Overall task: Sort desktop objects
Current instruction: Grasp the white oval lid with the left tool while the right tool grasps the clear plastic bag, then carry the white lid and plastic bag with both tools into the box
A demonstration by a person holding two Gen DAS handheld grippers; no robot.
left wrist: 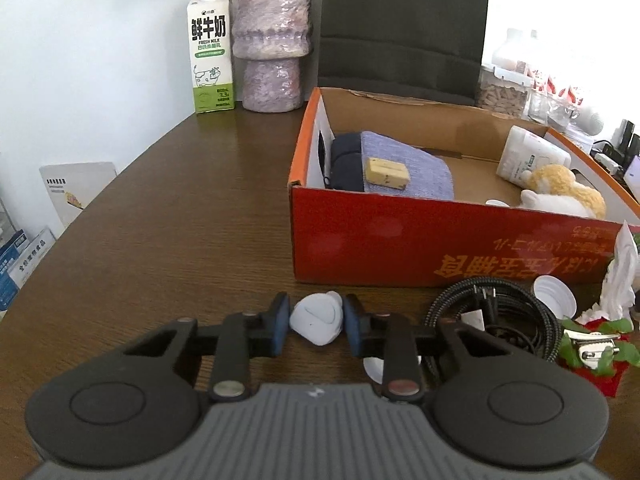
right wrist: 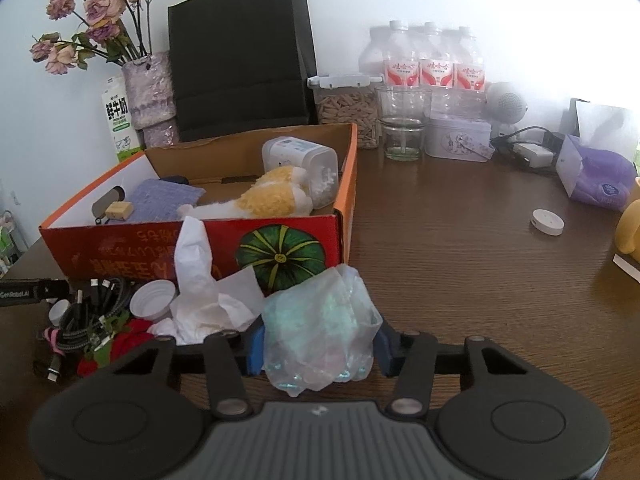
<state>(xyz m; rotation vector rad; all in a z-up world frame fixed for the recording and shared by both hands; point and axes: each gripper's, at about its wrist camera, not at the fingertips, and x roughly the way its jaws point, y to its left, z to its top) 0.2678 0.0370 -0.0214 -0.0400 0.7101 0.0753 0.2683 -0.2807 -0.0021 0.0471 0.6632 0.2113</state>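
Observation:
My left gripper (left wrist: 316, 326) has its blue pads on either side of a small pale blue-white rounded object (left wrist: 317, 319) on the brown table, in front of the red cardboard box (left wrist: 400, 236). My right gripper (right wrist: 320, 346) stands around a crumpled clear plastic bag (right wrist: 320, 332), its blue pads against the bag's sides. The box (right wrist: 280, 248) holds a purple cloth (left wrist: 408, 168), a small wooden block (left wrist: 387, 174), a white jar (left wrist: 532, 158) and a yellow plush toy (right wrist: 276, 198).
Before the box lie a coiled black cable (left wrist: 496, 320), a white cap (right wrist: 154, 300), crumpled white tissue (right wrist: 204, 292) and a red-green item (right wrist: 120, 340). A milk carton (left wrist: 210, 48), vase (left wrist: 272, 40), black bag (right wrist: 240, 56), bottles, glass (right wrist: 402, 124) and tin line the back. A white disc (right wrist: 547, 221) lies right.

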